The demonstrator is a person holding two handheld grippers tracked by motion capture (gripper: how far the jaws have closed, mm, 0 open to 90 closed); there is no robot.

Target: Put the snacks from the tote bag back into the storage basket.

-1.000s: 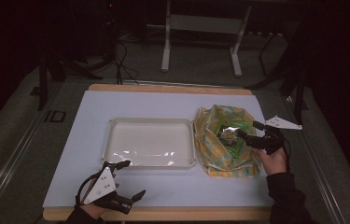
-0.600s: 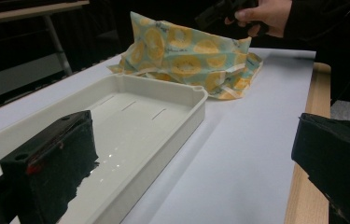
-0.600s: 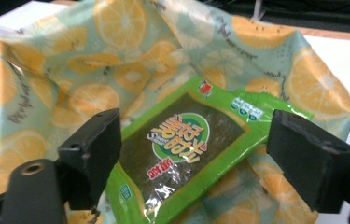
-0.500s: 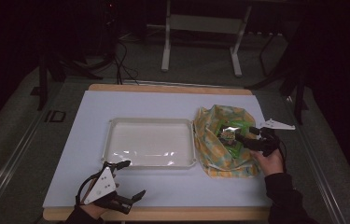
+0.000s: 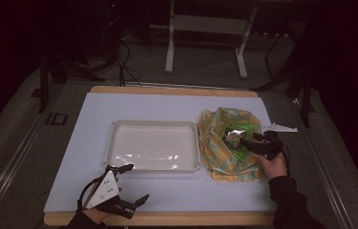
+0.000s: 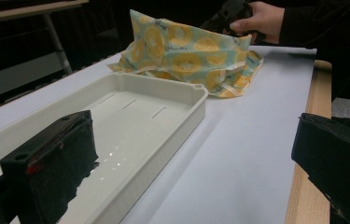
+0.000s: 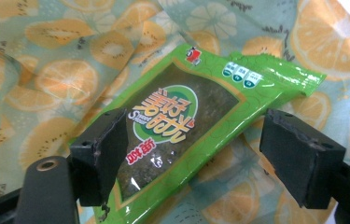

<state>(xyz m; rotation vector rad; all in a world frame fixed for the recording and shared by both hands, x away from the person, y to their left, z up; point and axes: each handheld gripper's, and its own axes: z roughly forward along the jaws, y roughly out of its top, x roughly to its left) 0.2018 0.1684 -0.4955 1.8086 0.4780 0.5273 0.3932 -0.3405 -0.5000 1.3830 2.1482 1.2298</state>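
With the right tongs [image 7: 191, 158] closing around the green packet [image 7: 186, 126] inside the bag [image 5: 224, 143] near the bench's right edge but not yet pinching, they may snag bag cloth too; the left tongs [image 5: 129, 183] rest open, empty.

The green packet [image 7: 182, 126] lying in the fruit-print bag [image 7: 46, 70] bears large yellow Chinese characters on a round white-edged patch, with small white Latin script over them that looks like "Sweet"; the red label and blue badges are too small to read
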